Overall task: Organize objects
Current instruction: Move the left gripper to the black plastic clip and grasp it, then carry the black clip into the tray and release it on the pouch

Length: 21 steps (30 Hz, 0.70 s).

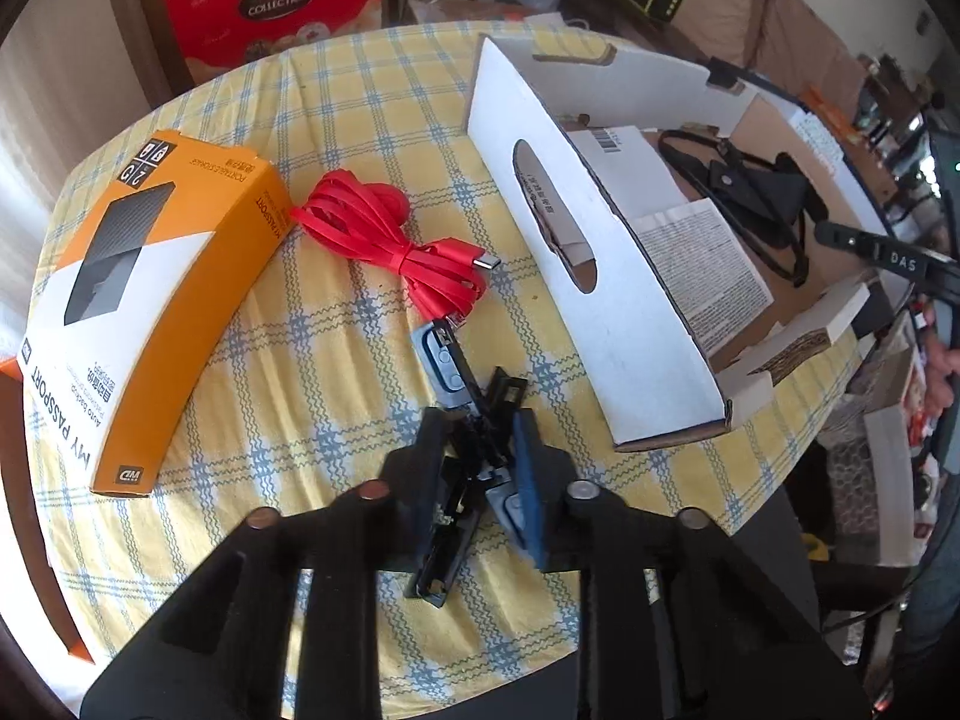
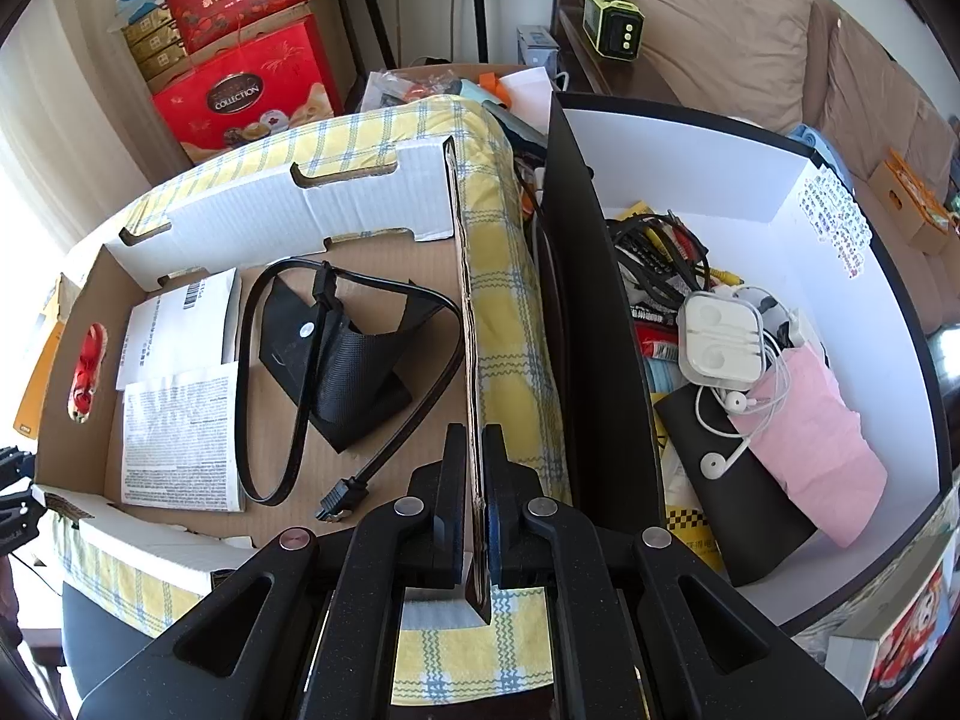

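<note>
My left gripper (image 1: 480, 420) is shut on a small black and blue plastic device (image 1: 447, 369), held just above the yellow checked tablecloth (image 1: 336, 120). A red flat cable bundle (image 1: 384, 228) lies just beyond it, and an orange "My Passport" box (image 1: 150, 294) lies to the left. A shallow cardboard tray (image 1: 540, 228) stands to the right, holding papers and a black cable with a pouch (image 1: 762, 192). My right gripper (image 2: 474, 456) is shut on the tray's right wall (image 2: 471, 324). In the right wrist view the tray holds papers (image 2: 180, 372), a black pouch (image 2: 342, 354) and a black cable (image 2: 414, 420).
A black-walled white bin (image 2: 720, 192) right of the tray holds tangled cables, a white earphone case (image 2: 720, 336) and a pink pouch (image 2: 804, 438). Red gift boxes (image 2: 240, 90) stand behind the table. A sofa with cushions (image 2: 720, 12) is at the back right.
</note>
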Each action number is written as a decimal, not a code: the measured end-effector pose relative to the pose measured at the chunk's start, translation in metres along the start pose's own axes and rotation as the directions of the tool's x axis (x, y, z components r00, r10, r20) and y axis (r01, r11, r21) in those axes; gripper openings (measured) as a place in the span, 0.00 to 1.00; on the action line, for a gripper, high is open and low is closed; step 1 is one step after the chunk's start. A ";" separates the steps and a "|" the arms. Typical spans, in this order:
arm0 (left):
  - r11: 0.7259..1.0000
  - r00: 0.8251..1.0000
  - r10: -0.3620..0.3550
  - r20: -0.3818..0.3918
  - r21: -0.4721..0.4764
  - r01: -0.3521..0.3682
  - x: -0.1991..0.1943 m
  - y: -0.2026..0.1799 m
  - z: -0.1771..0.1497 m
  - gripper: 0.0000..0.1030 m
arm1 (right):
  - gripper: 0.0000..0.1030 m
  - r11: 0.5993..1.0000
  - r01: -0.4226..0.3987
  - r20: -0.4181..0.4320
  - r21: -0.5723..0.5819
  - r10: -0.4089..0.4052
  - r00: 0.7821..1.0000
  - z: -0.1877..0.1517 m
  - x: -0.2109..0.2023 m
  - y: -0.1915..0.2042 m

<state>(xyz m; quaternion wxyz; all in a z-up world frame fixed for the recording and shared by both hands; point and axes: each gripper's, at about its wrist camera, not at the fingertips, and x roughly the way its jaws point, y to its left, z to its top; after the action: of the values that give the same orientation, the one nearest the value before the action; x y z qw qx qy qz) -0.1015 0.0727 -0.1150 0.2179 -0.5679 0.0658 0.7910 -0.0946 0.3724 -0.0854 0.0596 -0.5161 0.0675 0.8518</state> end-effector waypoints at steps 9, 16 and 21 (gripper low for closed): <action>0.994 0.995 -0.098 0.013 -0.050 0.099 -0.013 0.013 0.000 0.09 | 0.04 1.000 0.000 -0.003 0.005 0.000 1.000 0.000 0.002 0.001; 0.986 0.986 -0.141 0.085 -0.079 0.148 -0.044 0.023 0.014 0.09 | 0.04 1.000 0.000 -0.002 0.006 0.000 1.000 0.000 0.002 0.001; 0.979 0.977 -0.174 0.121 -0.081 0.184 -0.062 0.020 0.026 0.09 | 0.04 1.000 -0.001 -0.003 0.004 0.001 1.000 0.000 0.002 0.001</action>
<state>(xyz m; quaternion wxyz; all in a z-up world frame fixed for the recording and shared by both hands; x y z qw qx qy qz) -0.1165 0.0473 -0.0513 0.2653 -0.5350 -0.0348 0.8014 -0.0956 0.3711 -0.0867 0.0602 -0.5172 0.0694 0.8509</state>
